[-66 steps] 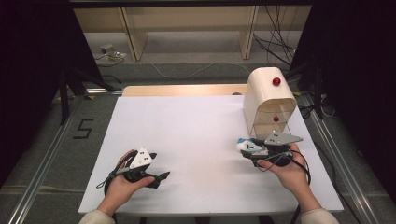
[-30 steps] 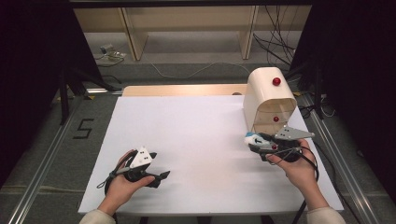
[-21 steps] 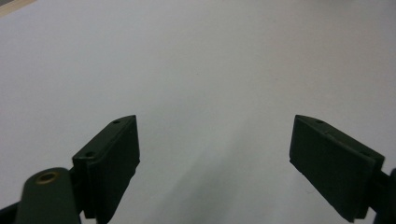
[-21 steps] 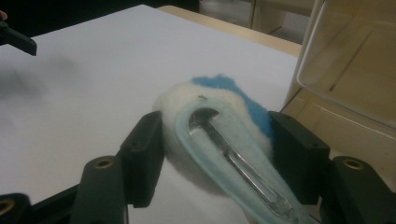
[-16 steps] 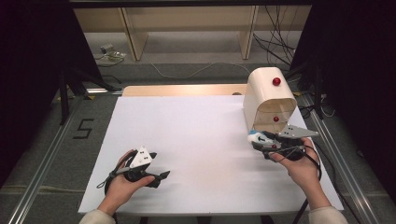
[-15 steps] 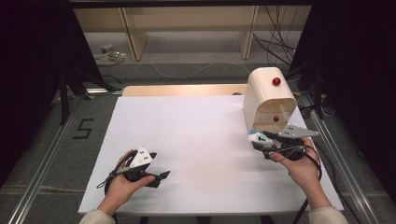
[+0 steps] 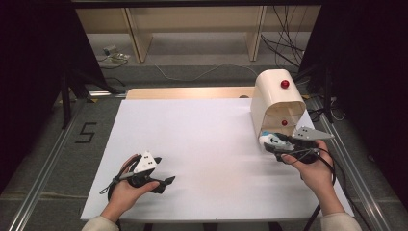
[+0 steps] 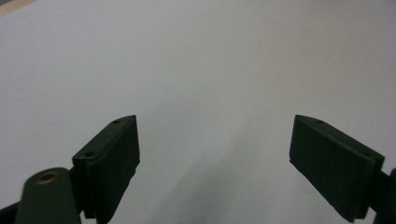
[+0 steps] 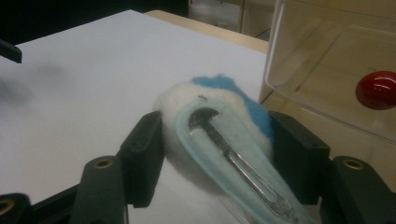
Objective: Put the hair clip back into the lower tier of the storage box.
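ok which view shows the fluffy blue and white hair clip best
The right gripper view. There the fluffy blue and white hair clip lies close up between the right gripper's jaws, metal snap side showing. The high view shows it as a small white and blue shape at that gripper's tip, before the cream bread box.

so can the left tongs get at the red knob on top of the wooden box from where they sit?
Probably not without a long move: the left tongs sit open at the near left, and the red knob tops the box at the far right. Only bare white table lies between.
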`<state>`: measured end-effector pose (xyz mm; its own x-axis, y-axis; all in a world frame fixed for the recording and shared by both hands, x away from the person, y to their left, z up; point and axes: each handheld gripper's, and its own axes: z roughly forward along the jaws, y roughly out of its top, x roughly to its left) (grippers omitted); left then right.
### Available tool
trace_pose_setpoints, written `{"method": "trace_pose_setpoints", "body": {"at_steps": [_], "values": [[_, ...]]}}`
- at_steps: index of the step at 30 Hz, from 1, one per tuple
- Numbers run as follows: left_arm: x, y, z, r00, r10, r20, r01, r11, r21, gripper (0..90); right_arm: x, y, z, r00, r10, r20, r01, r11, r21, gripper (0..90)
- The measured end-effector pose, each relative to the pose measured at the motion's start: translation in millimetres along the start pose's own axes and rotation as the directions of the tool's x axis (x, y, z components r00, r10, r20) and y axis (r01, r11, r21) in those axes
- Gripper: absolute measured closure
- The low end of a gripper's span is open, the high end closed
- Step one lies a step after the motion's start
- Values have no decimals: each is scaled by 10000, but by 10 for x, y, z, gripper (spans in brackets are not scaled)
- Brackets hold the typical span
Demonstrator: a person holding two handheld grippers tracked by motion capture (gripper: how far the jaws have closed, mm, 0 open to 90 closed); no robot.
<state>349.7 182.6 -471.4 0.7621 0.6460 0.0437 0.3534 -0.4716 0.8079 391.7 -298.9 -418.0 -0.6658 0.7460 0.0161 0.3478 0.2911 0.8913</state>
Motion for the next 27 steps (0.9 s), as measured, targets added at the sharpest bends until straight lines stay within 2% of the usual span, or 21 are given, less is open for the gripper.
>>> {"method": "trace_pose_setpoints", "body": {"at_steps": [18,27], "values": [[-1,1,2,10000,-2,21,2,10000,10,162,-84,15,-47,9995,202,223,-200,9998,-96,400],[-1,2,3,10000,-5,16,5,10000,0,162,-153,20,-84,9978,394,526,-387,9992,-132,400]]}}
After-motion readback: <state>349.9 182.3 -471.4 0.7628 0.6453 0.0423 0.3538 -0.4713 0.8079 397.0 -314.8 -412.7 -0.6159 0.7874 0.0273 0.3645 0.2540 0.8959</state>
